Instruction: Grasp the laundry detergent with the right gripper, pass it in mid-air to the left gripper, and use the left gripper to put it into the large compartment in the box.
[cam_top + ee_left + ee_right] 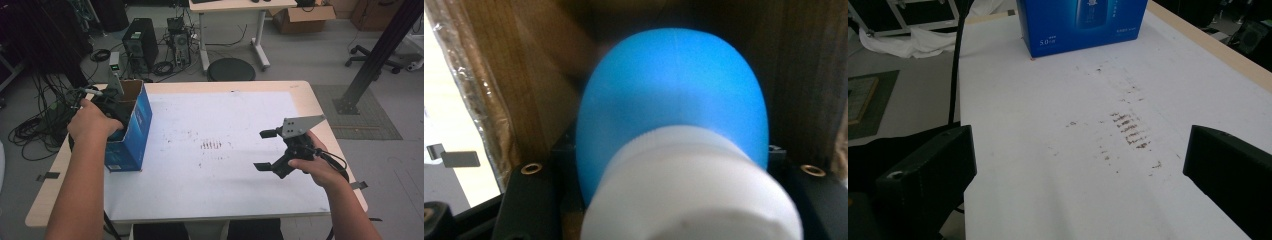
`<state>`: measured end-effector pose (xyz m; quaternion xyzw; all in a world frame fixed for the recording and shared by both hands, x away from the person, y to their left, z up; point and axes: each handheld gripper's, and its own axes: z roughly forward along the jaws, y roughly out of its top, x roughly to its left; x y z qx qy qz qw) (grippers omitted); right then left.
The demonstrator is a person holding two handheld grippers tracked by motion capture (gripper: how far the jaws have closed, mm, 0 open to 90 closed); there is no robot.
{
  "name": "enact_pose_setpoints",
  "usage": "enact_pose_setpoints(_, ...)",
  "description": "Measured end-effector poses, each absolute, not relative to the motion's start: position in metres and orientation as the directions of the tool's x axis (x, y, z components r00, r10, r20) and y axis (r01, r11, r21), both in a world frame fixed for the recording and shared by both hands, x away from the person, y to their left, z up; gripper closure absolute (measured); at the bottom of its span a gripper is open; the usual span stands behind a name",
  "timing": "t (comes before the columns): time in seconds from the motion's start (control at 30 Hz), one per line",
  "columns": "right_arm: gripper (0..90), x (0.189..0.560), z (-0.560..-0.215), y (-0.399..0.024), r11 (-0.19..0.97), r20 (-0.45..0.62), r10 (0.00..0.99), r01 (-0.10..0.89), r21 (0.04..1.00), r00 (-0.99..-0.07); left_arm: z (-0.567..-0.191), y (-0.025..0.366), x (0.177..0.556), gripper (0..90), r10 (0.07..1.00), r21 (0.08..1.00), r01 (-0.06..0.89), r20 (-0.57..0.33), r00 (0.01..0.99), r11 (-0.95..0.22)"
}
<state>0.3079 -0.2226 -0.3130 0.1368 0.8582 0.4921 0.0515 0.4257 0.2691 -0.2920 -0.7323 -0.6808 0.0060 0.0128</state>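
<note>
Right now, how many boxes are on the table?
1: the blue box stands open at the table's left edge, with the left tool reaching inside. Its cardboard walls could hide smaller boxes.

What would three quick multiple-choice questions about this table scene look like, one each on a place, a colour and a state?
1. Where is the left gripper?
A. Inside the open blue box
B. Flat on the white mat
C. Under the table

2. What colour is the bottle it holds?
A. Red, black cap
B. Blue, white cap
C. Green, no cap

3. How do the right gripper's jaws stand?
A. Clamped on the box
B. Shut on a cable
C. Open, with nothing between them

Answers: 1 A, the high view shows it reaching into the box. 2 B, the left gripper view shows blue body and white cap. 3 C, only the stained mat lies between them.
</note>
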Motion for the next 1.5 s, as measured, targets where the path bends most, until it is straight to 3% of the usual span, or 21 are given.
enact_pose_setpoints(1.5,0.6,0.303,-0.315,-0.229,0.464,0.049,0.286,0.183,0.867,-0.957,-0.269,0.266,0.419,31.4,0.998,0.007,0.998,0.008,0.057,-0.057)
